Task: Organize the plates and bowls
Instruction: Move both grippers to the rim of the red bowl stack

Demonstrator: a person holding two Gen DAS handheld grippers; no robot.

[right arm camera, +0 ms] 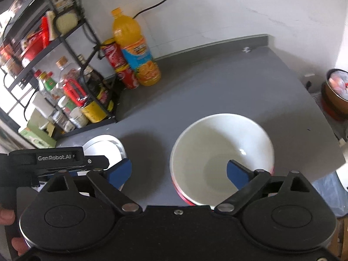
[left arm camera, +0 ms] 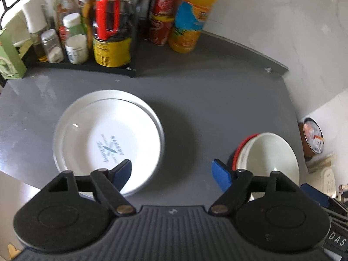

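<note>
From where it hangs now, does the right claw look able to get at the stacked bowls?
Probably yes. The right claw is open and empty, with one blue finger over the white bowl and the other outside the rim. Nothing lies between them; the plates sit apart on the grey counter.

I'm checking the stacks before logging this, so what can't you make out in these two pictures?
- Plate stack, left wrist view: near rim hidden by the left gripper; plate count unclear.
- Bowl stack, right wrist view: near edge behind the right gripper; only a red rim shows beneath, so the bowl count is unclear.
- Blue print on the top plate: too blurred to read.
</note>
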